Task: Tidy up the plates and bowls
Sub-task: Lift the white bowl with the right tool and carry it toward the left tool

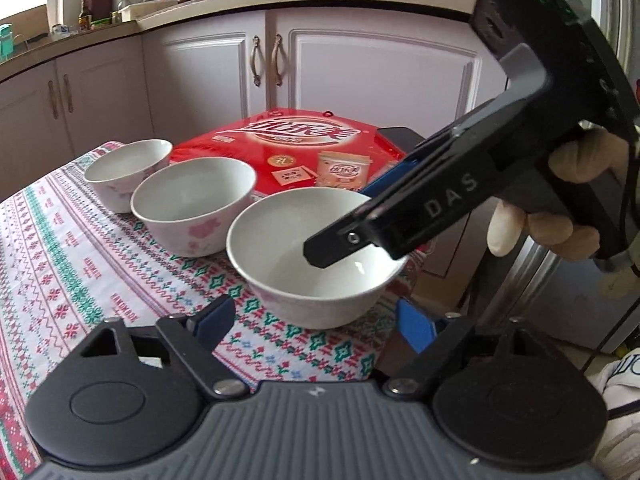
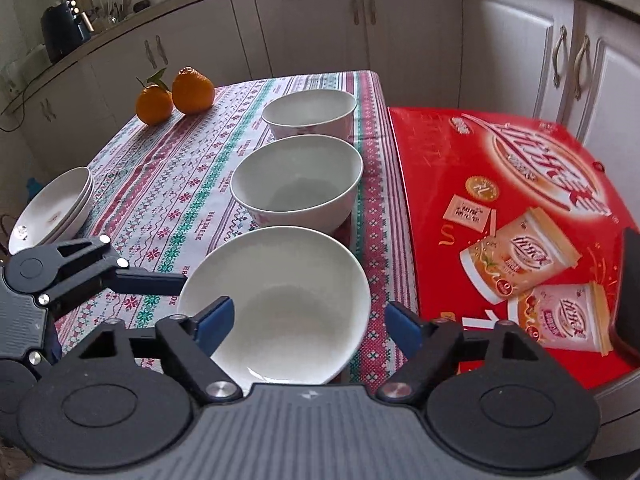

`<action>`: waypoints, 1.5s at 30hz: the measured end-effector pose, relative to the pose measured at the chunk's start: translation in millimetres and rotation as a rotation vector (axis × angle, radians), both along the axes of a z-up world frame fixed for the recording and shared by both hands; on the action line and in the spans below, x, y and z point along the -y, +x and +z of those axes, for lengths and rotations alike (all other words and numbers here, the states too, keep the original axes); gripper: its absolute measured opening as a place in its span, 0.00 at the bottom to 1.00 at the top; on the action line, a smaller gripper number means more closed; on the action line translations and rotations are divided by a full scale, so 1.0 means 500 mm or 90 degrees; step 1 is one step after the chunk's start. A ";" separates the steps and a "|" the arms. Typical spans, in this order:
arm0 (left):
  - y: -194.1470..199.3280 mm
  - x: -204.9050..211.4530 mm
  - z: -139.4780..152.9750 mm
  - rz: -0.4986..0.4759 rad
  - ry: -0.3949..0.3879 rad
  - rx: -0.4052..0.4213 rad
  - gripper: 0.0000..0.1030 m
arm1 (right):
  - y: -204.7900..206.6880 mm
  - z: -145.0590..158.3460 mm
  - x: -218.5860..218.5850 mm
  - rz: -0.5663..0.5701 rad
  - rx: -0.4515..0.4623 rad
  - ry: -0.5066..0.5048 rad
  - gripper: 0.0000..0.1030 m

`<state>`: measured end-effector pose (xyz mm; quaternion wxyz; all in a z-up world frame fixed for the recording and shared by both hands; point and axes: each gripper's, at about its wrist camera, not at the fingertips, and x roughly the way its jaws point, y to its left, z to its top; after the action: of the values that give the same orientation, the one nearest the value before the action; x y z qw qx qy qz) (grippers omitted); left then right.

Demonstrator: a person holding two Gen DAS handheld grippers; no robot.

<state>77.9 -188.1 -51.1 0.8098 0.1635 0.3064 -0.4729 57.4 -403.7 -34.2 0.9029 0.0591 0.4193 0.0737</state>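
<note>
Three white bowls stand in a row on the patterned tablecloth: the near bowl, the middle bowl and the far bowl. My right gripper stands open astride the near bowl's right wall, one finger over the inside, the other just outside with a small gap. My left gripper is open at the bowl's opposite side; one of its fingers reaches the rim. A stack of white plates sits at the table's left edge.
A big red gift box lies right beside the bowls. Two oranges rest at the far left of the table. Kitchen cabinets run behind. A gloved hand holds the right gripper.
</note>
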 end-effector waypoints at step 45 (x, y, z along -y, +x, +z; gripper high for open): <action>0.006 -0.135 0.034 0.089 0.007 0.010 0.71 | 0.085 0.029 -0.144 0.134 -0.017 0.038 0.67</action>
<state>81.0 -120.5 -34.0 0.8423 0.1496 0.3133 -0.4124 99.8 -331.6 -19.7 0.8823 0.0425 0.4329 0.1797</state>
